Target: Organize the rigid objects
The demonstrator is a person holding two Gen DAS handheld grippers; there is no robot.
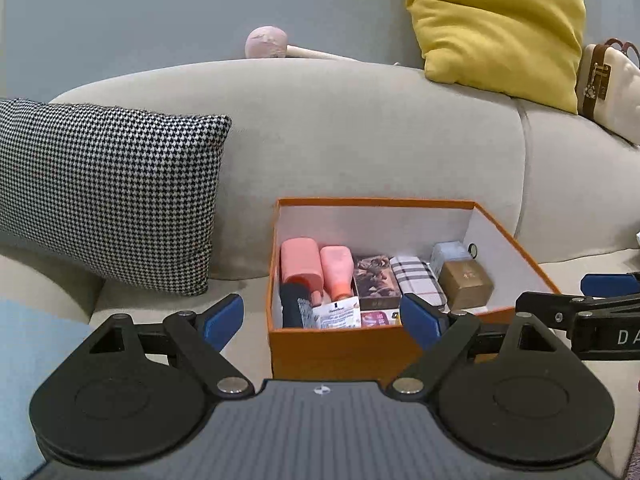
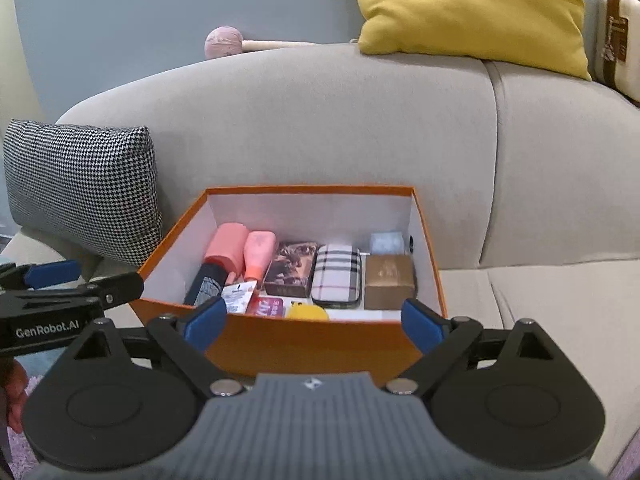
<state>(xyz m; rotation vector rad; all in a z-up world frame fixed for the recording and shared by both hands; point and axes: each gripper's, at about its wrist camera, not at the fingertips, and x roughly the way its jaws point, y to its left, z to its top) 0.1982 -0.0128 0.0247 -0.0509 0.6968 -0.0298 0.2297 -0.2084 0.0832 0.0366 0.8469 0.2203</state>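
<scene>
Left wrist view: the left gripper (image 1: 322,318) is spread wide and empty, the orange box (image 1: 340,346) of packed items lying just ahead of its fingers. The right gripper (image 2: 314,322) is likewise held wide, the box (image 2: 312,342) straight ahead.

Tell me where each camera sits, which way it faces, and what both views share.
Left wrist: on the left gripper, facing the sofa and orange box; its open fingers show, the right gripper enters at right.
Right wrist: on the right gripper, facing the same box; open fingers show, the left gripper at left.
Shared: box, checked pillow, yellow pillow.
</scene>
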